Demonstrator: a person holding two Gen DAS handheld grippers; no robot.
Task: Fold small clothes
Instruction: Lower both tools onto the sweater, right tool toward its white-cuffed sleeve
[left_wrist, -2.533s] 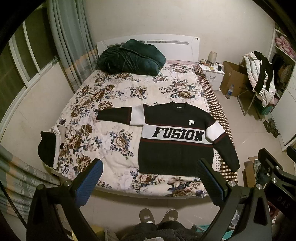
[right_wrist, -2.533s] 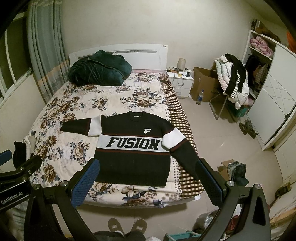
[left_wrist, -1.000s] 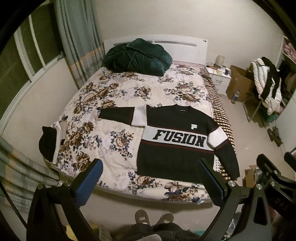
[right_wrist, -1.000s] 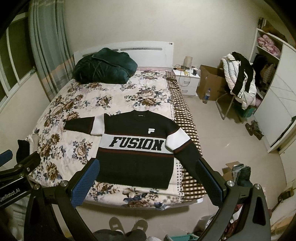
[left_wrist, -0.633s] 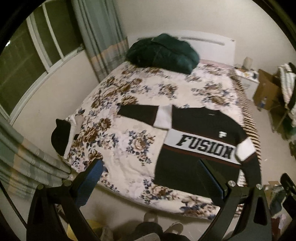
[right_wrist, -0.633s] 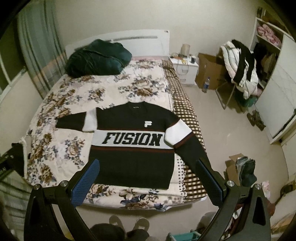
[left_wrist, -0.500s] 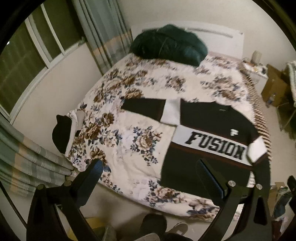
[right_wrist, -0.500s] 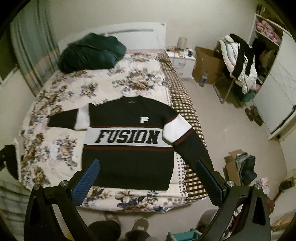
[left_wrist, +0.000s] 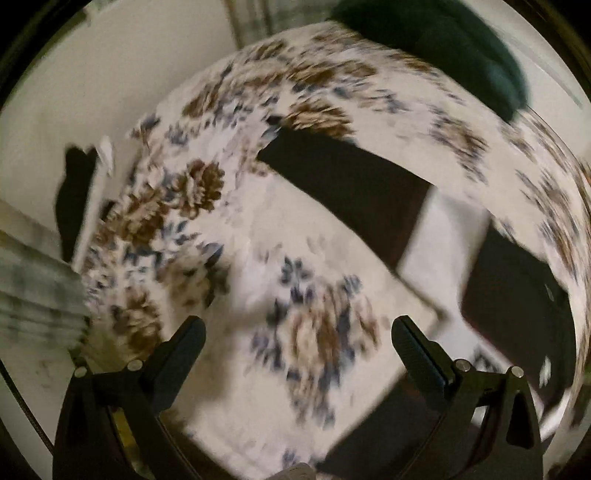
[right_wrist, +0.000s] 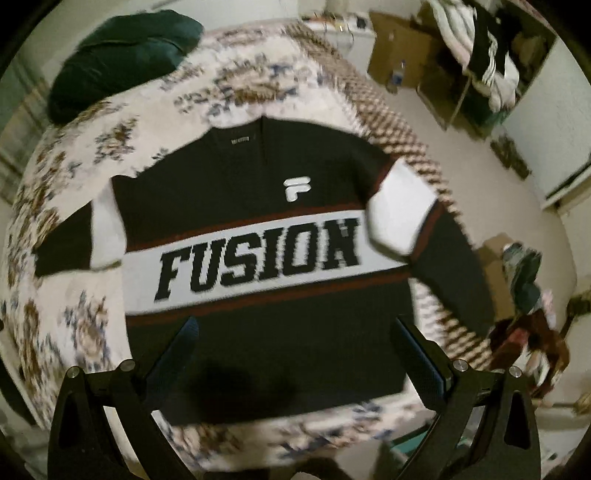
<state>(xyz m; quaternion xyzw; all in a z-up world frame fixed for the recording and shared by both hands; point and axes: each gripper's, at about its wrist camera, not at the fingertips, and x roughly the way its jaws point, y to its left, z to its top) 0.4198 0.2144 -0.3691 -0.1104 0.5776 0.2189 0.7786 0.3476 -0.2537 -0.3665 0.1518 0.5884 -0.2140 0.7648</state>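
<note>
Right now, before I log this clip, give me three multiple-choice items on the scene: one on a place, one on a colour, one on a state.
1. Where does the sweater lie?
A. flat on the floral bed cover
B. on the floor
C. inside the cardboard box

2. What colour is the band behind the word FUSION?
A. green
B. white
C. yellow

3. How does the right gripper stand?
A. shut on a sleeve
B. shut on the hem
C. open, holding nothing

Key: 1 A, the sweater is spread front up on the cover near the bed's foot. 2 B, black letters sit on a white band edged in dark red. 3 C, its fingers stand wide apart above the lower body of the sweater.
</note>
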